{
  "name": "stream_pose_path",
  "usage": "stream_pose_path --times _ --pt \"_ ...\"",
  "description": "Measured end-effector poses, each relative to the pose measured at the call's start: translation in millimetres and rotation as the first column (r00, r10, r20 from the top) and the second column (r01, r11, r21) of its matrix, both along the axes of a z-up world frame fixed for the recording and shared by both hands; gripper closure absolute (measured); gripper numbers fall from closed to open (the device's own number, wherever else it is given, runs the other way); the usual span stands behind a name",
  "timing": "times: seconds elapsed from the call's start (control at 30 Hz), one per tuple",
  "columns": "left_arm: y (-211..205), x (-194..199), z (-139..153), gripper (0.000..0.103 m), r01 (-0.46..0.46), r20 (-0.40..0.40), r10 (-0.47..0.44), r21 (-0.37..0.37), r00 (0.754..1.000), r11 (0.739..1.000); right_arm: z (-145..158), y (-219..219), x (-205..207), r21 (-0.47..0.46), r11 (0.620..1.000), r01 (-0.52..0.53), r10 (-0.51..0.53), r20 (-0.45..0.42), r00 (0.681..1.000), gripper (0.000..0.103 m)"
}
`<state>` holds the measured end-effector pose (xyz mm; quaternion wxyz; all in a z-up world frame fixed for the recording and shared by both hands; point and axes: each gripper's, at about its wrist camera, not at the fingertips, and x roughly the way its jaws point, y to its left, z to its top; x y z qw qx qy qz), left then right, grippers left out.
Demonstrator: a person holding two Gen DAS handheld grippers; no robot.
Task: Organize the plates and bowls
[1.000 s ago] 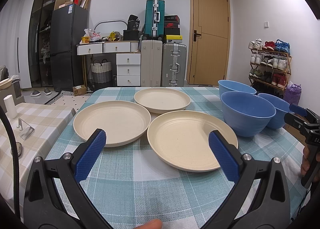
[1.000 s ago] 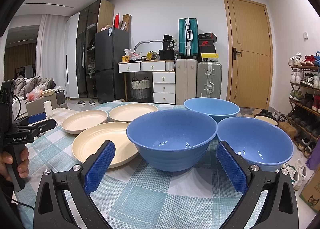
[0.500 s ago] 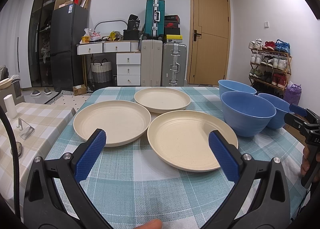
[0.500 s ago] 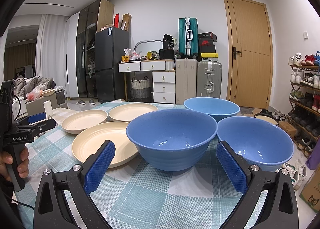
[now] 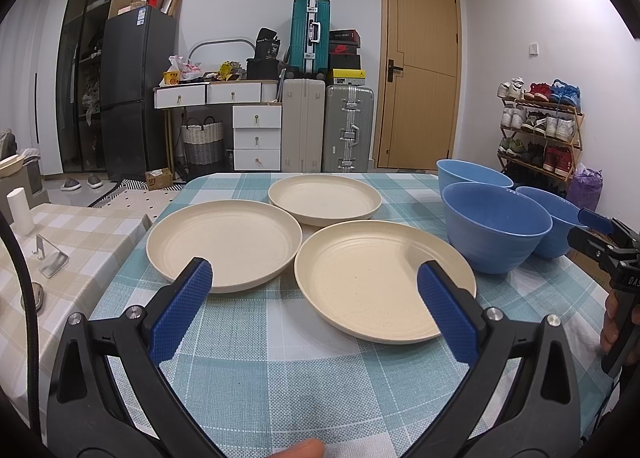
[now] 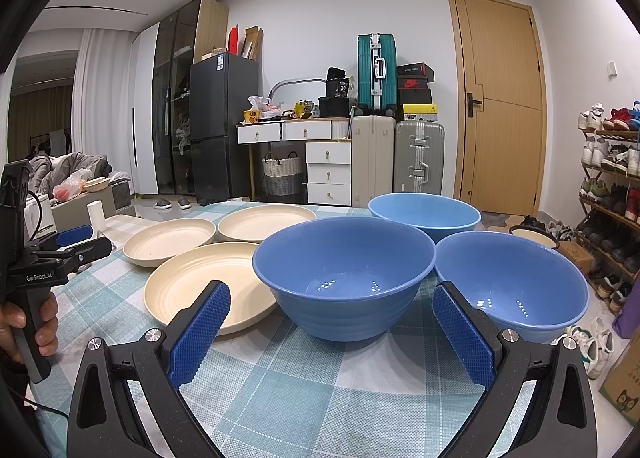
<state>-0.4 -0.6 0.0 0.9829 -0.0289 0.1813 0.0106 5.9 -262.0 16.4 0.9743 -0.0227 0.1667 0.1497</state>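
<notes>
Three round, smooth cream plates (image 5: 224, 244) lie flat on the checked cloth table (image 5: 280, 370), close together. Three deep blue bowls (image 6: 344, 274) stand right beside them, shiny inside with ridged sides. The left gripper (image 5: 316, 310) and right gripper (image 6: 330, 332) hang above the cloth with bumpy blue pads spread wide, holding nothing. The far bowl is partly hidden behind the near ones

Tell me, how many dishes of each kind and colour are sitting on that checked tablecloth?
Cream plates: 3, the near one, the left one and the far one.
Blue bowls: 3, the near one, the right one and the far one.
Total: 6 dishes.
</notes>
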Motion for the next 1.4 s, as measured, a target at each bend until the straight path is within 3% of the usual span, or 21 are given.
stream_pose_path --times 1.17,1.4 --pt "-0.4 1.4 5.3 0.001 0.002 0.005 -0.002 0.005 1.0 1.0 -1.5 -0.1 -3.1 -0.012 1.0 0.001 -0.001 -0.01 1.0 0.0" --pt "0.8 1.0 1.0 0.001 -0.005 0.003 0.005 -0.004 1.0 1.0 -8.7 8.9 7.7 -0.03 0.999 0.022 -0.023 -0.051 0.998 0.0"
